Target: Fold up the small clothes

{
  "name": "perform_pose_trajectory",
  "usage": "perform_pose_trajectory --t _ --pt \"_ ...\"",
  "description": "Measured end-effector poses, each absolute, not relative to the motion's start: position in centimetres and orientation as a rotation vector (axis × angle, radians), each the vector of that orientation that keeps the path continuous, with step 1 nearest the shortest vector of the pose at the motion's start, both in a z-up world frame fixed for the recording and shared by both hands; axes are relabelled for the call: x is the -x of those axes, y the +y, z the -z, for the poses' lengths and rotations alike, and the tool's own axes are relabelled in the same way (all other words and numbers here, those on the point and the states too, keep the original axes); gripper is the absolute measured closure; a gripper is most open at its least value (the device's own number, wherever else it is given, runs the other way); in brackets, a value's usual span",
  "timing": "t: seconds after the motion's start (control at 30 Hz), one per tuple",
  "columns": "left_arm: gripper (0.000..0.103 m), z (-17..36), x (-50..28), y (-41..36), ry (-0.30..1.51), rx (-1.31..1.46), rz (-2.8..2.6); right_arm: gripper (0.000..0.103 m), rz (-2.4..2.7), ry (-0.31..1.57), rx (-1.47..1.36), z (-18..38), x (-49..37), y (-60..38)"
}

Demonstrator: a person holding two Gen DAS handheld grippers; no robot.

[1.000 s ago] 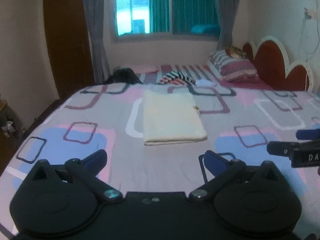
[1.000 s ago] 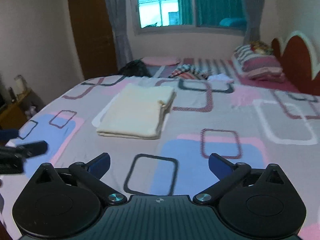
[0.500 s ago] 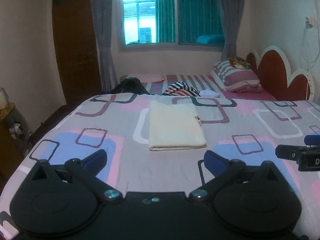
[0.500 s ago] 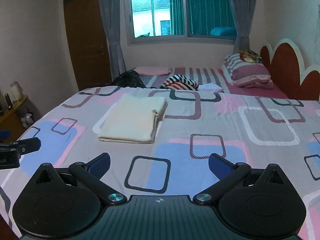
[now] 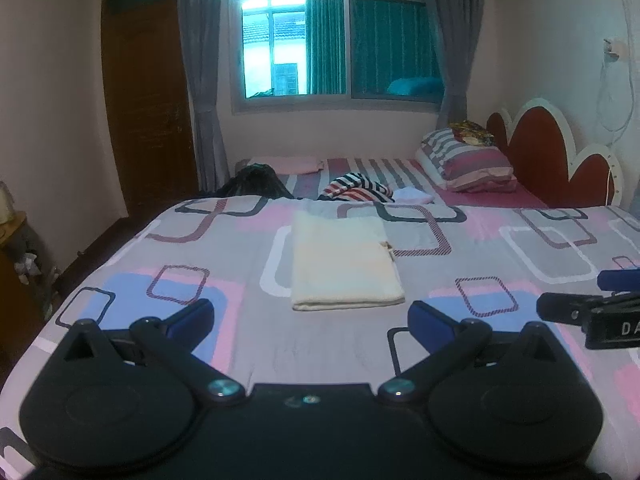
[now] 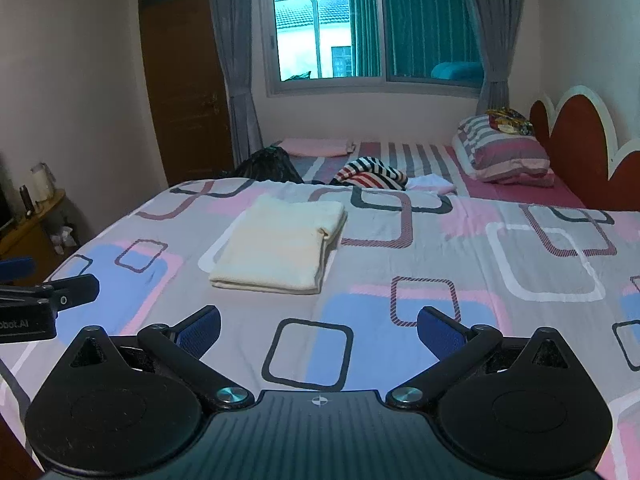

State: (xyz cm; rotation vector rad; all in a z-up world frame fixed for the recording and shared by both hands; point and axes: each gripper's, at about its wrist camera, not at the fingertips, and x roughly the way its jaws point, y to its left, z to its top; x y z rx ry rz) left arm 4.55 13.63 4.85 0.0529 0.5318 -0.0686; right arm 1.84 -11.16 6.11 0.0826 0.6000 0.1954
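A cream garment (image 5: 344,264) lies folded into a flat rectangle on the patterned bedspread (image 5: 532,248); it also shows in the right wrist view (image 6: 280,250). My left gripper (image 5: 311,322) is open and empty, held above the bed short of the garment. My right gripper (image 6: 319,328) is open and empty, to the right of the garment and nearer than it. The right gripper's fingers (image 5: 576,308) show at the right edge of the left wrist view, and the left gripper's fingers (image 6: 60,292) at the left edge of the right wrist view.
A striped garment (image 5: 358,188), a black one (image 5: 256,184), a white one (image 5: 412,195) and a pink one (image 5: 294,164) lie on the far bed. A striped pillow (image 5: 468,160) rests by the red headboard (image 5: 544,152). A wooden side table (image 6: 28,224) stands left.
Both grippers have pulled back and risen away from the folded garment, so more of the room and window shows. The garment has not moved.
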Motion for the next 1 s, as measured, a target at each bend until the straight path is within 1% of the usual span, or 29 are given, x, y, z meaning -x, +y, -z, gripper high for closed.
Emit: perform_pose_trajectory --t 1.0 --pt "0.0 -4.6 -4.9 13.0 0.533 -0.053 0.09 0.0 -0.18 0.606 -0.093 -6.6 -1.3 -12.6"
